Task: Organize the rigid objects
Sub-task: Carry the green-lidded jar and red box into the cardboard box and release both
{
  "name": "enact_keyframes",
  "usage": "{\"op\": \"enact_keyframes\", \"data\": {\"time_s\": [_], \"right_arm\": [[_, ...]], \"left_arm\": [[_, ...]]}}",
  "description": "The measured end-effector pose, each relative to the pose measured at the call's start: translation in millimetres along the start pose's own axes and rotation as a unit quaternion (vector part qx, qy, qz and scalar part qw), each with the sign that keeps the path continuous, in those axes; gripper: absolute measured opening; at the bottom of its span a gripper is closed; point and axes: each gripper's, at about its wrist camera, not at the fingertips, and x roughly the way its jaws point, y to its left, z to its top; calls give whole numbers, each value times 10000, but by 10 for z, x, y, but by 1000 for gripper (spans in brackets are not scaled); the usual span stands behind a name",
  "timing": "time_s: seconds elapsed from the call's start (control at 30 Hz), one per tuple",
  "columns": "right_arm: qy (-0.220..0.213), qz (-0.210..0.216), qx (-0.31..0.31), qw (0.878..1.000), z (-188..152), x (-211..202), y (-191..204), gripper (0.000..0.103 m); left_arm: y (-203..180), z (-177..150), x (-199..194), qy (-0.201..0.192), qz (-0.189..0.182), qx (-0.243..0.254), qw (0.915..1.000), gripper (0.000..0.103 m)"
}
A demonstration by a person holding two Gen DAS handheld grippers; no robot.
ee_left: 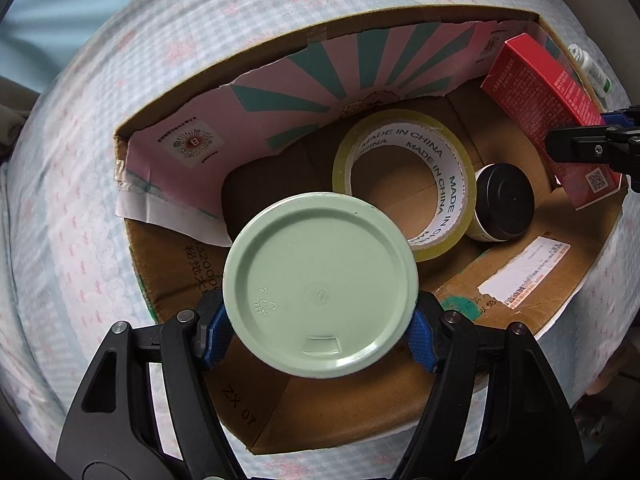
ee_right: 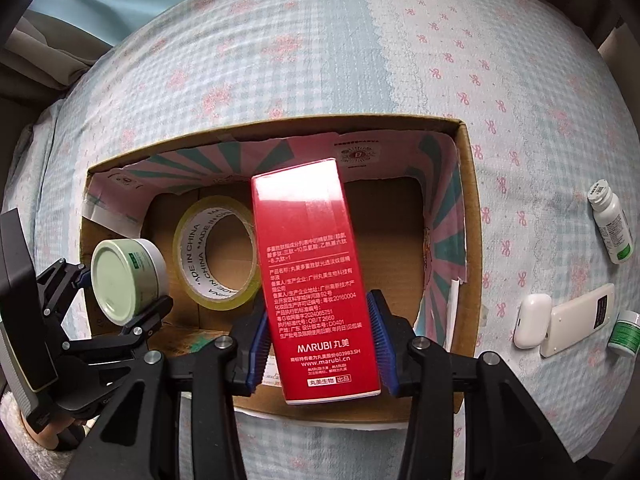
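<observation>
Cardboard box (ee_left: 568, 276) sits open on a checked blue bedspread (ee_right: 320, 60) with pink bows; inside it there's a roll of clear tape (ee_left: 404, 184) lying flat and a small black-lidded jar (ee_left: 505, 202) just beside it, touching or nearly so. The left gripper (ee_left: 320, 334) is pointing straight down over the box with its blue pads clamped on the sides of a pale green tub (ee_left: 320, 284), bottom facing the camera; jaws are partway apart, tub filling the gap. The right gripper (ee_right: 320, 340) has its jaws pulled in tight on a tall red carton (ee_right: 316, 280), held over the right part of the box, tilted a bit. Out on the bedspread to the right of the box: a white bottle (ee_right: 610, 226), a white earbud case (ee_right: 531, 320), a white remote (ee_right: 576, 320) right next to it, and a small green-labelled bottle (ee_right: 625, 332); all well apart from the box.
</observation>
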Motion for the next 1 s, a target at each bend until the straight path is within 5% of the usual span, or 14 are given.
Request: {"op": "enact_keyframes", "data": {"time_s": [0.13,0.2,0.23,0.27,0.3,0.33,1.0], "right_arm": [[-14,-21,-67,10000,21,23,0,43],[2,12,-119,9999,33,31,15,44],[-52,-12,-126,9999,45,15,28,46],[-110,-92,-118,9998,51,-13,36,62],[-172,-189,-102,9996,59,-38,46,90],[-248,-239,-74,9994,55,-78,44,102],[-874,-209,73,9959,-293,-690,135,103]], "left_arm": [[11,3,-44,-72,-143,-123,9998,68],[7,2,-106,-154,-212,-132,9996,102],[5,-6,-170,-293,-231,-132,9992,103],[-1,-12,-231,-390,-245,-122,9989,103],[-8,-21,-283,-458,-269,-99,9985,103],[-13,-32,-324,-482,-263,-70,9985,103],[246,-527,-1087,-733,-339,-857,9930,103]]}}
